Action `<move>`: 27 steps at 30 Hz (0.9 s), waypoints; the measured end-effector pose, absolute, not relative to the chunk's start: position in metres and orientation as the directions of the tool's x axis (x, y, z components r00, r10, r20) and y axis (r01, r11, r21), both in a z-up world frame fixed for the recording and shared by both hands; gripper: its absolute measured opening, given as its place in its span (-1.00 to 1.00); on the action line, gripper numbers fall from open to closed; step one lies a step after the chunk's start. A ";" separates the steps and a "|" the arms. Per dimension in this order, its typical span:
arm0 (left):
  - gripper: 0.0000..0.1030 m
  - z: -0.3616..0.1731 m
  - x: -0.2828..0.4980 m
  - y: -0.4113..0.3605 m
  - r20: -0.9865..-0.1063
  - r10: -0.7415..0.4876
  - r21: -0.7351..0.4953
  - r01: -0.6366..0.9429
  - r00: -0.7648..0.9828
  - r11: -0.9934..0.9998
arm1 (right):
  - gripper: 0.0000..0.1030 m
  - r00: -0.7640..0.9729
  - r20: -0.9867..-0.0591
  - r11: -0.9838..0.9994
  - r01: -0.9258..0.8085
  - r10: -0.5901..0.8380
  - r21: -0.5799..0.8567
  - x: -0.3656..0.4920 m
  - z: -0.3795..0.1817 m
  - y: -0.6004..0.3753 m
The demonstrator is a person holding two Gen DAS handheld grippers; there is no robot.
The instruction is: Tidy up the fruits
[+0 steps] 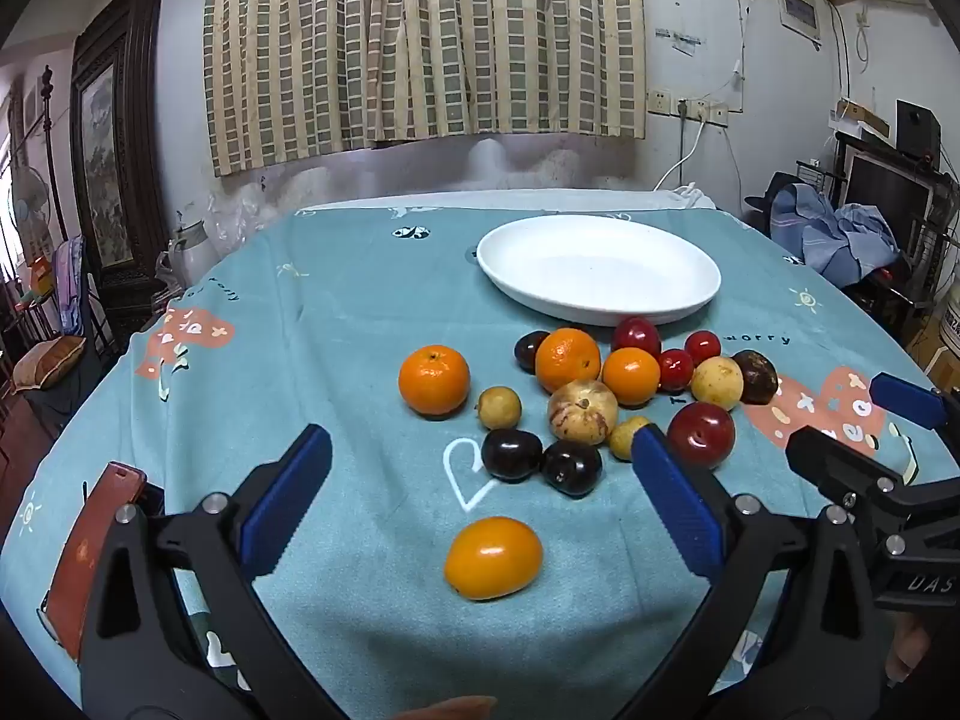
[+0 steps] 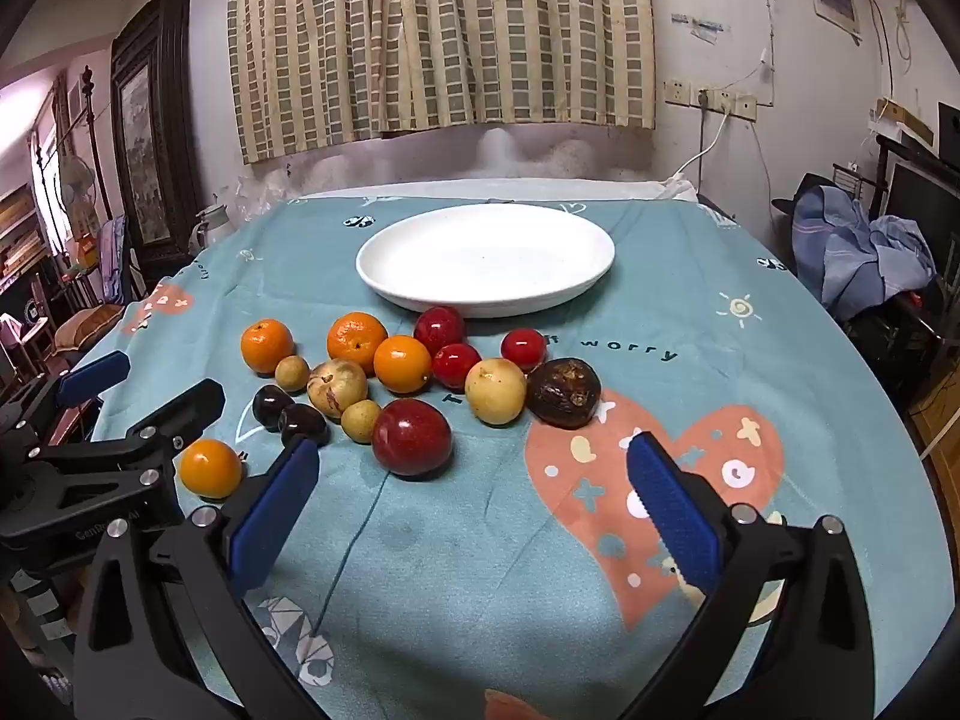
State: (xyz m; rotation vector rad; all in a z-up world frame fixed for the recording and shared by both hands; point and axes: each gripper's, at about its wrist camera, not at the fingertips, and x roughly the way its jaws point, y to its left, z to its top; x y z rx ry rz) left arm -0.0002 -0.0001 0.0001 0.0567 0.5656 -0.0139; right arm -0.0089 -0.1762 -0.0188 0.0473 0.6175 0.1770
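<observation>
Several fruits lie on a teal tablecloth in front of an empty white plate: oranges, red plums, dark plums, yellow-brown fruits and a dark wrinkled fruit. A lone orange-yellow fruit lies nearest, between the fingers of my left gripper, which is open and empty. My right gripper is open and empty, just short of the big red plum.
A red-brown phone-like object lies at the table's near left edge. My right gripper shows in the left wrist view, and my left gripper in the right wrist view. Furniture and clothes stand around the table.
</observation>
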 end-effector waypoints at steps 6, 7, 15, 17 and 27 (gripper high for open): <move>0.96 0.000 0.000 0.000 -0.536 0.002 0.050 0.029 0.844 0.998 | 0.97 0.801 -0.572 0.984 -0.158 0.176 0.082 -0.010 -0.017 -0.174; 0.96 0.000 0.000 0.000 -0.536 0.001 0.050 0.030 0.844 0.998 | 0.97 0.801 -0.572 0.984 -0.159 0.176 0.080 -0.010 -0.017 -0.174; 0.96 0.000 0.000 0.000 -0.538 0.001 0.048 0.030 0.843 0.998 | 0.97 0.804 -0.564 0.982 -0.164 0.190 0.096 -0.011 -0.016 -0.172; 0.96 0.000 0.000 0.000 -0.538 0.001 0.048 0.030 0.843 0.998 | 0.97 0.803 -0.565 0.982 -0.164 0.189 0.095 -0.011 -0.016 -0.172; 0.96 0.000 0.000 0.000 -0.540 0.000 0.047 0.030 0.842 0.998 | 0.97 0.803 -0.566 0.982 -0.163 0.188 0.096 -0.011 -0.017 -0.172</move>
